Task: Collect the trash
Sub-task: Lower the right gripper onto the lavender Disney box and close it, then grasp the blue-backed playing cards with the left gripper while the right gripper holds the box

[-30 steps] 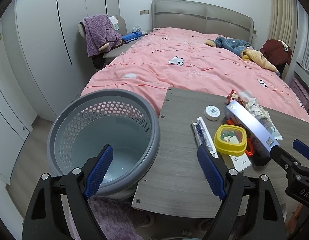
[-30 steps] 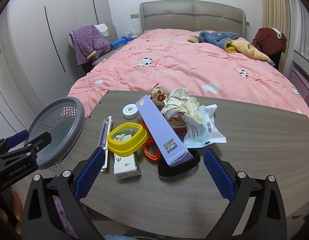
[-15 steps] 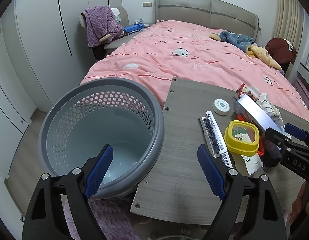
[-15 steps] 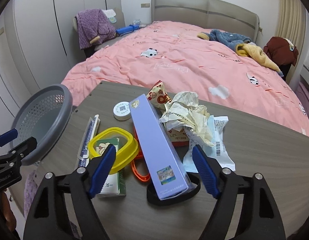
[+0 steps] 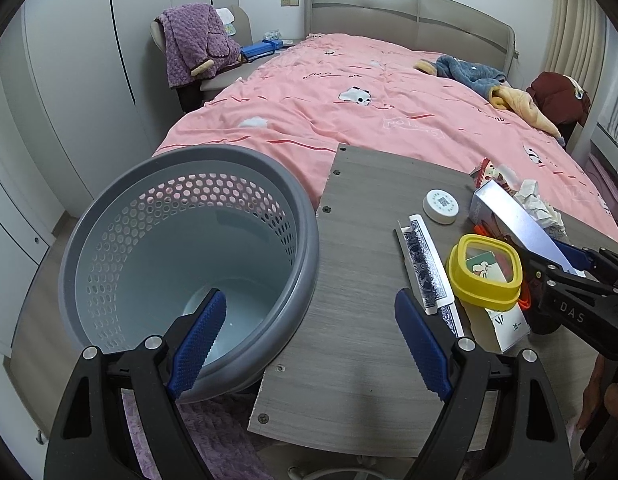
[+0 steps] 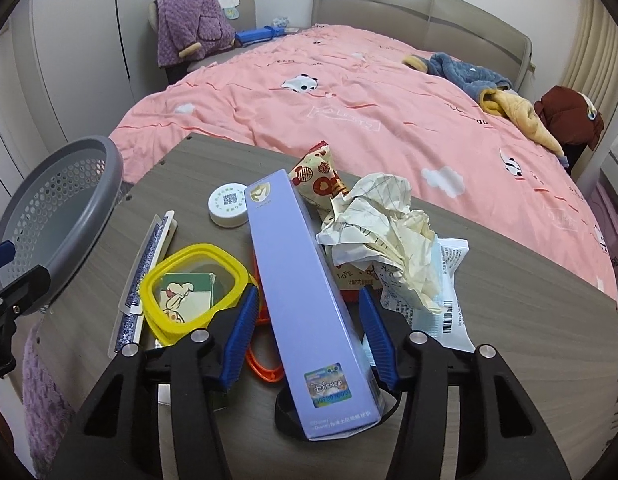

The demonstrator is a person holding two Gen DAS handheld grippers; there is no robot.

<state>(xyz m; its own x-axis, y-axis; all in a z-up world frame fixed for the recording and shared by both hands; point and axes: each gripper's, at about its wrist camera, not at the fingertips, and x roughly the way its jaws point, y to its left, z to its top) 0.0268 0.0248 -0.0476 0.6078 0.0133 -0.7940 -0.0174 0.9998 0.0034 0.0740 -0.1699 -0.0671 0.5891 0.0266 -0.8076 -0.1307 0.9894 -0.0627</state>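
Observation:
A tall purple box [image 6: 305,280] lies in a pile of litter on the grey table [image 6: 529,340], its near end resting in a black band [image 6: 285,412]. My right gripper [image 6: 308,292] straddles the box. Its jaws are closing, with slim gaps still showing between each pad and the box. Crumpled paper [image 6: 389,232], a red snack wrapper [image 6: 317,172] and a white barcoded wrapper [image 6: 449,300] lie to the right of the box. My left gripper [image 5: 309,296] is open and holds nothing. It hangs over the rim of the grey perforated basket [image 5: 305,248], which stands at the table's left end.
A yellow-rimmed container [image 6: 193,284], a round white tin [image 6: 229,204], a long card case [image 6: 149,268] and orange scissor handles [image 6: 261,356] lie left of the box. A pink bed [image 5: 349,120] runs behind the table. A chair with a purple robe [image 5: 189,48] stands far left.
My right gripper came forward and down over the purple box, and its jaws narrowed from wide open to close around it. My left gripper drew nearer to the basket.

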